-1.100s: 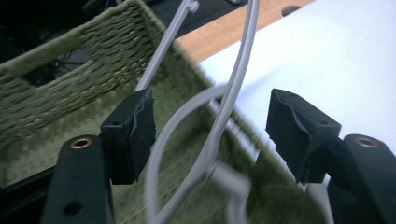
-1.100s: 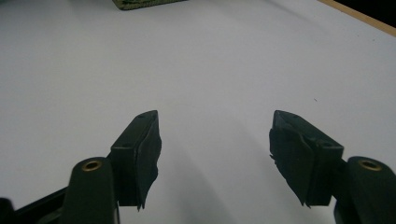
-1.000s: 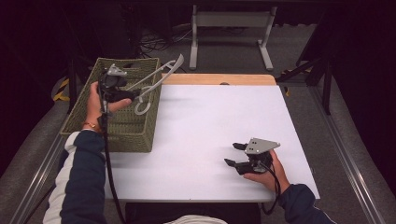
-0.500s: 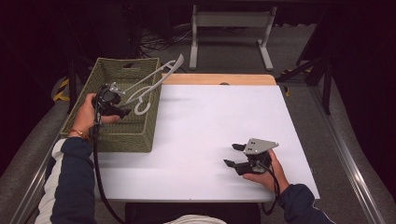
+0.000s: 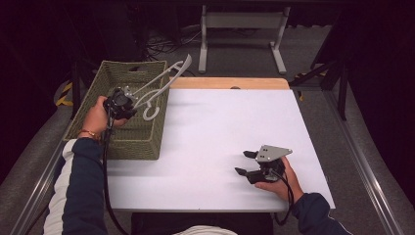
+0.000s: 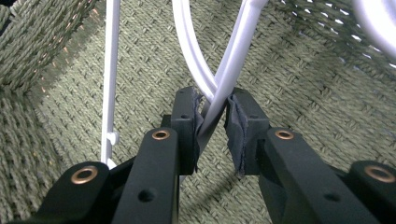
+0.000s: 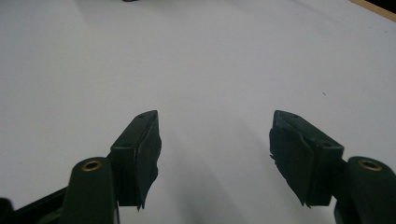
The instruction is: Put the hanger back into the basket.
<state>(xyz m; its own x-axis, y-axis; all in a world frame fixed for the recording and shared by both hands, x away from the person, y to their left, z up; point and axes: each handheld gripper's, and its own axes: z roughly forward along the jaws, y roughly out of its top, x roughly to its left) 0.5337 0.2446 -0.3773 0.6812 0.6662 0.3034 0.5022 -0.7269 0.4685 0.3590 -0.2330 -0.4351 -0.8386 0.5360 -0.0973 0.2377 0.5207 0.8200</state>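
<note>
Clamping onto a thin white plastic arm, the left gripper [image 6: 215,119] has just been closing its jaws, and in the left gripper view the pads now pinch that arm right where a second curved white strand crosses it. The thing is a white plastic clothes hanger [image 5: 159,88] lying in the olive woven basket [image 5: 88,120] at about ten o'clock on the white table [image 5: 215,132]; one end sticks out over the basket's far right rim toward one o'clock, and its hook curls down at about four o'clock from the gripper. More than one hanger may be tangled there; I cannot tell for certain. I judge it light and fairly stiff, though the slim arms will flex and the smooth plastic can slip or swivel between the pads. A grip near a junction, as here, should resist twisting better than one on a bare straight run. The hook and long arms may snag on the weave or on a neighbouring hanger, so a slow, straight lift seems wise. The right gripper [image 5: 247,163] rests low on the table at about five o'clock, jaws spread wide with nothing between them, well apart from the basket.
</note>
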